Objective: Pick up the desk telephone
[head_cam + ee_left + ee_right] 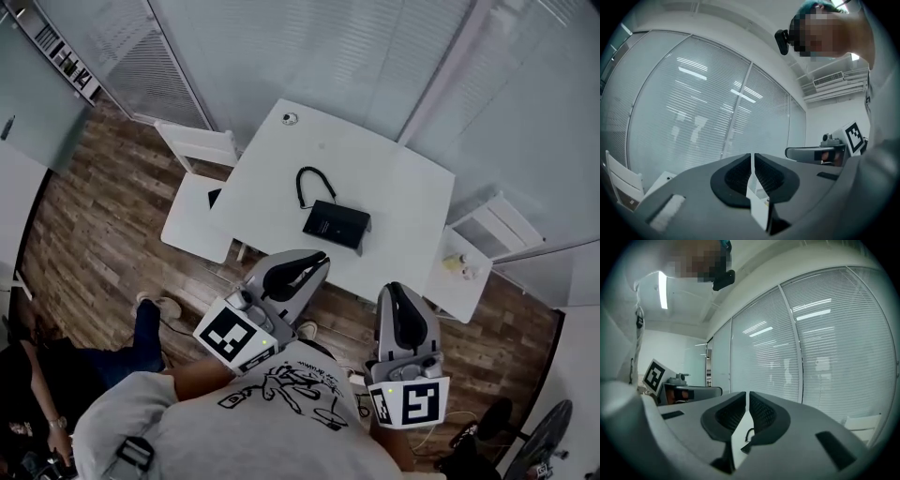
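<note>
A white bench point(403, 183) stands beside glass walls with blinds, a white chair point(195, 214) at its left side. The left hand-held gripper point(317, 261) and right hand-held gripper point(394, 291) are held at its near side, both clenched on nothing. The black desk telephone point(337, 223) lies mid-bench, its coiled cord point(307, 184) looping behind it.

Black desk telephone point(337, 224), coiled cord looping left, on white table point(403, 202)
</note>
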